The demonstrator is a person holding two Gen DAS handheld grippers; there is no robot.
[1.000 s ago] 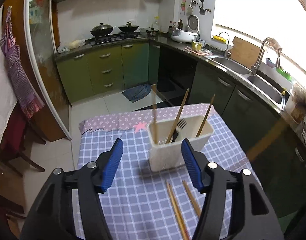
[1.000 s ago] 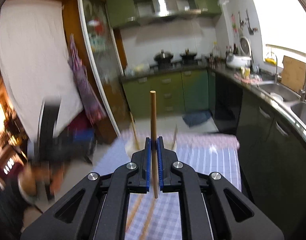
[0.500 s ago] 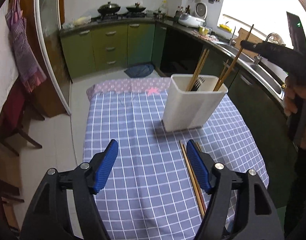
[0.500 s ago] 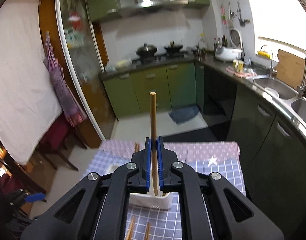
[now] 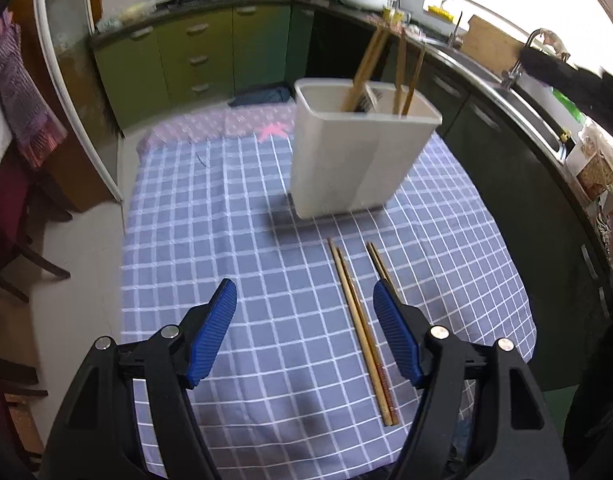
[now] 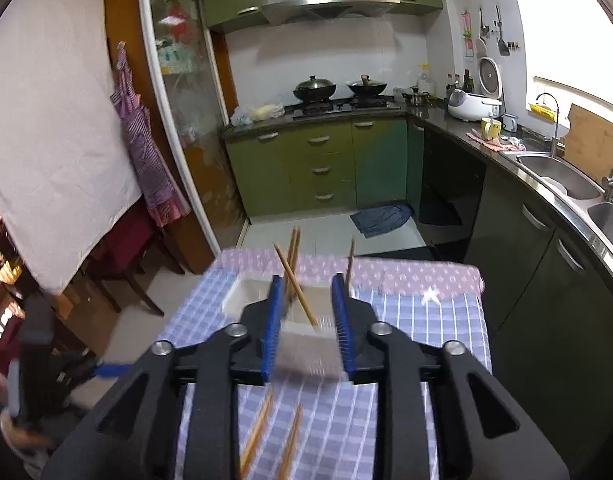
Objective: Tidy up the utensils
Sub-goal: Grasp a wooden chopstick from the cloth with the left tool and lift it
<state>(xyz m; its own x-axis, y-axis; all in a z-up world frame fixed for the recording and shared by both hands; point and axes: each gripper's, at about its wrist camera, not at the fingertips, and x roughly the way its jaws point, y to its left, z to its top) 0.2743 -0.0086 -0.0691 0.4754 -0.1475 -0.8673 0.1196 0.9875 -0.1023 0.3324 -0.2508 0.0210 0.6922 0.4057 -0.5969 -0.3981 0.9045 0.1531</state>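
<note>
A white plastic utensil holder (image 5: 358, 160) stands on the blue checked tablecloth (image 5: 246, 240) and holds several wooden chopsticks (image 5: 366, 68) and a dark fork. Several more chopsticks (image 5: 360, 320) lie flat on the cloth in front of it. My left gripper (image 5: 305, 330) is open and empty, low over the cloth, with the lying chopsticks between its fingers. My right gripper (image 6: 308, 322) is open and empty above the holder (image 6: 306, 344), with a chopstick (image 6: 296, 286) leaning inside the holder between its fingers. Loose chopsticks (image 6: 262, 428) show blurred below.
The table stands in a kitchen. Green cabinets (image 5: 194, 56) and a stove with pots (image 6: 338, 90) are at the back. A counter with sinks (image 6: 562, 184) runs along the right. A chair (image 5: 10, 232) stands left of the table.
My right gripper has opened and let go of the chopstick, which now stands in the holder. My left gripper has moved closer to the table and the lying chopsticks.
</note>
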